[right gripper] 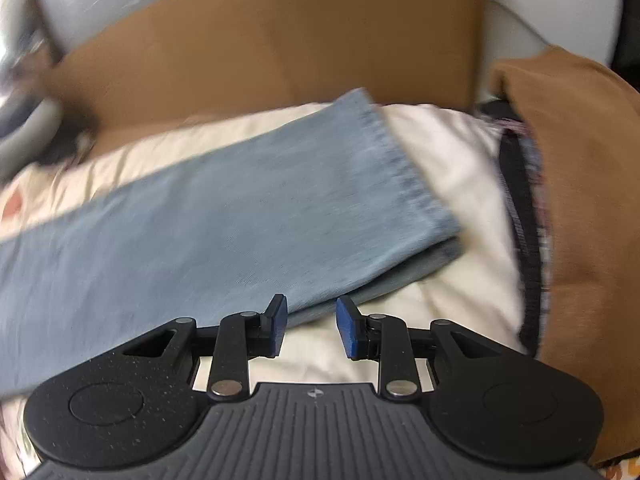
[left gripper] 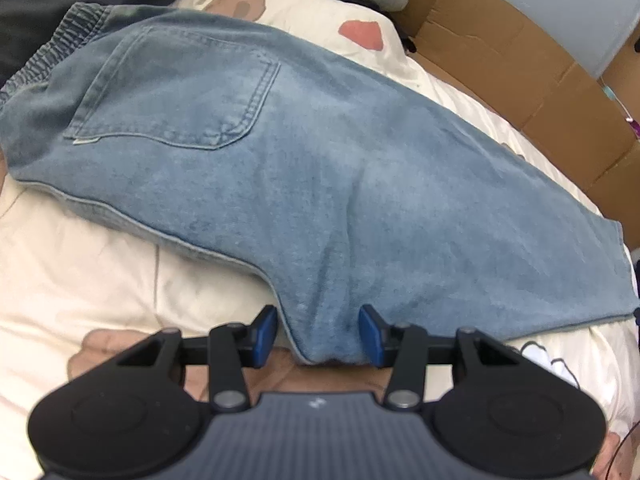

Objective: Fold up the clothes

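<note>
Jeans [left gripper: 320, 168] on cream bedspread [left gripper: 80, 272]

Parted tongs [right gripper: 311, 326] beside jeans [right gripper: 224, 216]

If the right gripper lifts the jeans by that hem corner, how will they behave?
The jeans will probably drape and sag: they already follow the bedding's bumps. Likely heavy for one corner, being thick denim with two stacked legs. The layers may slip apart, since the lower edge already peeks out beside the right gripper.

Light blue jeans [left gripper: 320, 184] lie flat on the cream bedding, legs stacked, back pocket up.
</note>
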`<state>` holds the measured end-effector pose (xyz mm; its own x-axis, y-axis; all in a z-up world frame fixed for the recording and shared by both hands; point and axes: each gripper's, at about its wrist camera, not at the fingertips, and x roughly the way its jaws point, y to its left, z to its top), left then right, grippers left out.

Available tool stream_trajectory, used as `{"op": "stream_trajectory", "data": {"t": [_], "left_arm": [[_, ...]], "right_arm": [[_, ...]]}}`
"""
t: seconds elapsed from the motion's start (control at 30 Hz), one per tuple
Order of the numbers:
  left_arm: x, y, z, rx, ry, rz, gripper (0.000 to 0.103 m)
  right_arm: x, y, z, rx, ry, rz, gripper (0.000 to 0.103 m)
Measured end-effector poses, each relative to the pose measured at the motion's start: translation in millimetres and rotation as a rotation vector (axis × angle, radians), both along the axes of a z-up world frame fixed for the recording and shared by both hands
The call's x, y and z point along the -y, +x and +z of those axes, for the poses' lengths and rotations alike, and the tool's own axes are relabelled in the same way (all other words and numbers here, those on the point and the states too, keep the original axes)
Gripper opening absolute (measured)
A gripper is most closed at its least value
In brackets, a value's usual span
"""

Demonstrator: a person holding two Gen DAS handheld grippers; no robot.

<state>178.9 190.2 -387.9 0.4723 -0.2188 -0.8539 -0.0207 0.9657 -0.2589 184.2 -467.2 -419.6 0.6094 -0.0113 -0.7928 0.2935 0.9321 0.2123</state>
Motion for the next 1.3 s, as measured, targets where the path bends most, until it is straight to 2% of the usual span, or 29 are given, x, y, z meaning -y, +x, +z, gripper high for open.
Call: {"op": "stream_trajectory", "data": {"t": [0.07, 0.2, 0.3, 0.47, 0.5, 0.53, 0.57, 0.73, 0.87, 1.0, 1.1, 1.2, 1.3], "left_arm": [[0.8, -0.4, -0.9, 0.008, 0.01, 0.007, 0.056], [2.3, 0.3, -3.8, 0.002, 0.008, 0.01, 0.056], [2.0, 1.3, -5.9, -0.004, -0.007, 0.016, 0.056], [1.2, 2.9, -9.2, -0.007, -0.021, 0.02, 0.056], [1.1, 2.9, -9.2, -0.005, -0.022, 0.02, 0.056], [1.5, 2.5, -9.0, -0.001, -0.021, 0.022, 0.056], [2.0, 1.8, -8.6, 0.005, -0.018, 0.023, 0.056], [5.5, -0.9, -7.1, 0.025, 0.007, -0.006, 0.042], [2.0, -0.7, -7.3, 0.017, 0.004, -0.008, 0.027], [4.1, -3.3, -0.2, 0.03, 0.028, -0.027, 0.022], [1.4, -2.1, 2.9, 0.021, 0.013, -0.016, 0.021], [2.3, -1.6, 3.6, 0.02, 0.016, -0.022, 0.021], [2.0, -1.2, 2.9, 0.016, 0.016, -0.018, 0.021]], "right_arm": [[9.8, 0.2, -2.5, 0.006, 0.021, -0.049, 0.034], [21.7, 8.6, -13.4, 0.011, 0.012, -0.118, 0.034], [31.7, 15.8, -23.6, -0.004, 0.04, -0.182, 0.034], [42.6, 29.4, -26.6, -0.009, 0.05, -0.214, 0.034], [44.6, 32.0, -26.8, -0.016, 0.047, -0.228, 0.032], [46.6, 33.4, -26.9, -0.022, 0.044, -0.241, 0.023], [48.6, 34.0, -27.0, -0.028, 0.042, -0.249, 0.009], [49.1, 28.9, -26.3, -0.016, 0.012, -0.249, 0.003], [50.9, 25.1, -31.8, -0.026, -0.002, -0.258, 0.003], [43.6, 23.6, -24.5, -0.046, -0.054, -0.261, 0.007], [44.6, 13.9, -18.6, -0.025, 0.001, -0.285, 0.008], [44.7, 3.7, -20.5, 0.012, 0.112, -0.274, 0.011], [41.3, -4.3, -27.9, 0.023, 0.205, -0.283, 0.018]]}}
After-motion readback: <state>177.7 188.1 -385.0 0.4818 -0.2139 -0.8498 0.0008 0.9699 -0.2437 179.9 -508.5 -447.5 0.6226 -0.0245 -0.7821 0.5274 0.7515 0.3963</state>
